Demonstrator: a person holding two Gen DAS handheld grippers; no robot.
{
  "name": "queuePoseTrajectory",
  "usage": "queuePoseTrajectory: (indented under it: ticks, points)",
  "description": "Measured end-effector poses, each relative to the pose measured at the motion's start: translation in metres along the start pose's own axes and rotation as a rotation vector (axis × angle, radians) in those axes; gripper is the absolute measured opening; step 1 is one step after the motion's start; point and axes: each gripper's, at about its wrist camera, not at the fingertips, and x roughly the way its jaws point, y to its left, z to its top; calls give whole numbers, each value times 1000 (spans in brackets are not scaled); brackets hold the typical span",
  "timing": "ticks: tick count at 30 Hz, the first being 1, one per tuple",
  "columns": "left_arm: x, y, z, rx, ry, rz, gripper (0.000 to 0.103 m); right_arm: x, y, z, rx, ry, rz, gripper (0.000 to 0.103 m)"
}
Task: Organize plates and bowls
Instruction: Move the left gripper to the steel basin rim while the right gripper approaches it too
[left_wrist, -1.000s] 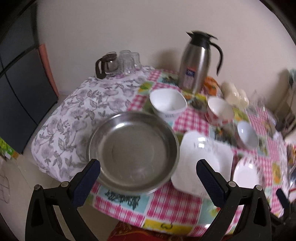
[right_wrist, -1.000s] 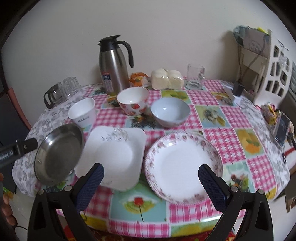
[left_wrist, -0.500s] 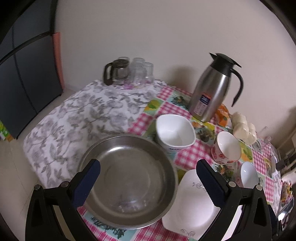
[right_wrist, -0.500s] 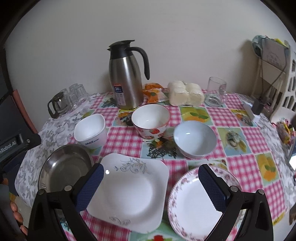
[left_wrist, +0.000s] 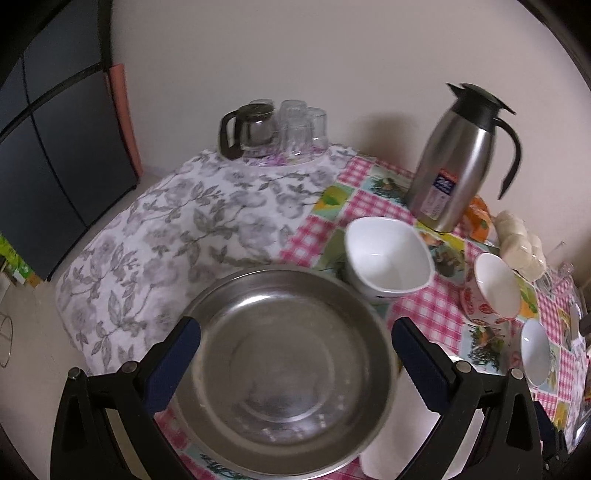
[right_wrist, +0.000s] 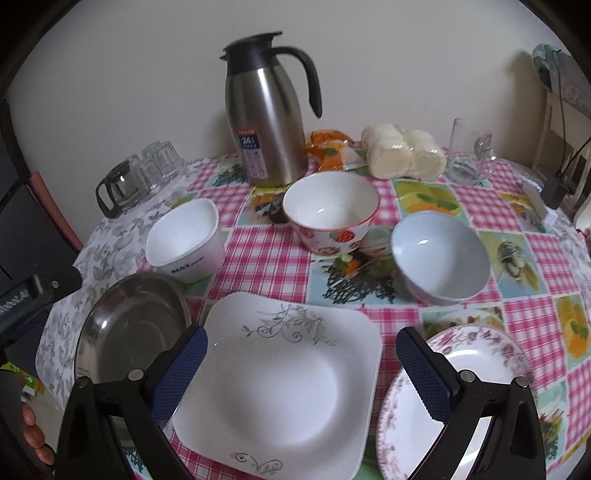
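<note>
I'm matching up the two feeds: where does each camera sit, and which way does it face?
Left wrist: on the left gripper, looking down over the steel pan; its open fingers show.
Right wrist: on the right gripper, over the square plate; open fingers and a hand show.
Shared: pan, flask, square bowl.

Pink-check tablecloth (right_wrist: 266, 258), white sq. plate (right_wrist: 280, 384) w/ grey, maybe floral, scrollwork.

The steel dish (left_wrist: 288, 373) is dull brushed metal, the jug (right_wrist: 267, 122) shinier steel. The square plate (right_wrist: 280, 384) and bowls look glazed, probably ceramic. The checked cloth (right_wrist: 266, 258) gleams like plastic.
</note>
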Motion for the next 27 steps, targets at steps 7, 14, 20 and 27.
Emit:
queuePoseTrajectory:
  ticks: [7,14,20,27]
  points:
    - [18,38,2,-96,60,-36,103,6,22,-8,-49,4,30,103]
    - [25,77,7,-165,59,-21,96,18,52,-15,-102,25,73,86]
    - [43,104,4,-223,112,3,81,33,78,-24,-141,72,136,72]
    - [69,121,-4,-272,186,6,66,51,91,-36,-147,139,187,49]
